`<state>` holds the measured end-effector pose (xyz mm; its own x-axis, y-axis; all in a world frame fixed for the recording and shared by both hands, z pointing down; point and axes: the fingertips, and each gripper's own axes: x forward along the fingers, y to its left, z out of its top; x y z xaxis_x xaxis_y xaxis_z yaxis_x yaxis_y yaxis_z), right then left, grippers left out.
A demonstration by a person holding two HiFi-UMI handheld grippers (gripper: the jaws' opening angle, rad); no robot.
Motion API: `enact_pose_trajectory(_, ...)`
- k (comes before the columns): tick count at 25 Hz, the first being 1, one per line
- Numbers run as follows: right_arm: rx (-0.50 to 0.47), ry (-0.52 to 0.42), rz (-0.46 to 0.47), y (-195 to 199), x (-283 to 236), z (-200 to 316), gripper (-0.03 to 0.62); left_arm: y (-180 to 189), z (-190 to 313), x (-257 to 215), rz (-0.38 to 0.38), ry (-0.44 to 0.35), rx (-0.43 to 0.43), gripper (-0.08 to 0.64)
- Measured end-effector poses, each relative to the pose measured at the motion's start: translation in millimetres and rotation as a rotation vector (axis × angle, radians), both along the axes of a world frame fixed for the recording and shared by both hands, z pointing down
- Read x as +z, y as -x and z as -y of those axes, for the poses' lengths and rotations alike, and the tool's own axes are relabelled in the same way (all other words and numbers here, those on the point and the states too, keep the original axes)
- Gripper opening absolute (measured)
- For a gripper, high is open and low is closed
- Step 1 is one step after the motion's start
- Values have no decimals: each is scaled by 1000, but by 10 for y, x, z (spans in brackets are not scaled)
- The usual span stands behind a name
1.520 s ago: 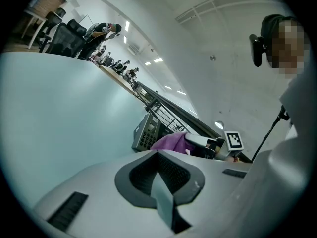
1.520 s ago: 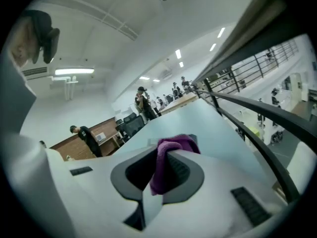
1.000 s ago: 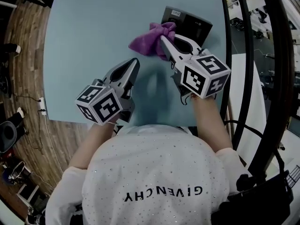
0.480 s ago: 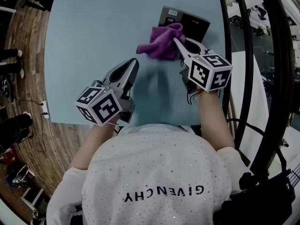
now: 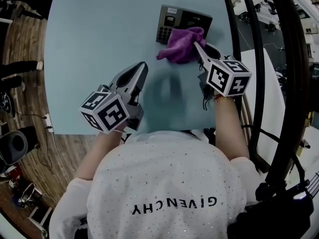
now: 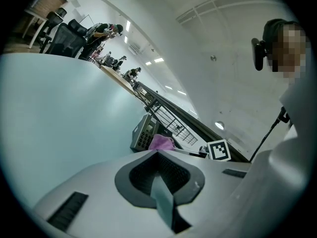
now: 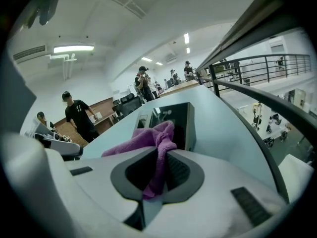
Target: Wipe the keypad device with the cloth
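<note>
— Well, what do we see on the pale blue table [image 5: 99, 34]?
— We hold our left gripper [image 5: 142, 66] over its middle, jaws together on nothing. Our right gripper [image 5: 197, 45] reaches the keypad [image 5: 172, 21] near the far edge.
— Holding anything?
— Its jaws pinch the purple cloth [image 5: 180, 45], bunched over the keypad's near right part

Purple cloth [image 5: 179, 46], dark grey keypad device [image 5: 182, 19], pale blue table [image 5: 99, 34]
</note>
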<state>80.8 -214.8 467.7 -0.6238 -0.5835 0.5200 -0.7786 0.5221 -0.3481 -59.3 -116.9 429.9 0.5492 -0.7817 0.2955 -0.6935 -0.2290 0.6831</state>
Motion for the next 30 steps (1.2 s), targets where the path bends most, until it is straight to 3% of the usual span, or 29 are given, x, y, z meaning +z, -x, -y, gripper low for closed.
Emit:
enact_pose_trajectory(15,207,30,-8,-612,53,-288,29,-39,-290,-241,-6,-51,13,5)
enact_pose_trajectory(19,254,-40,9,-685,-171,-381,29,15,-440,-329,-9,-61,-15,5)
enact_pose_trajectory(25,101,-218,123,-308,-746,-537,29,43,-697,-412,1,-76,-48,5)
enact_pose_trajectory(30,-62,-227,97,299,-901,-575,29,300,-661,-638,29,-88,-56,5)
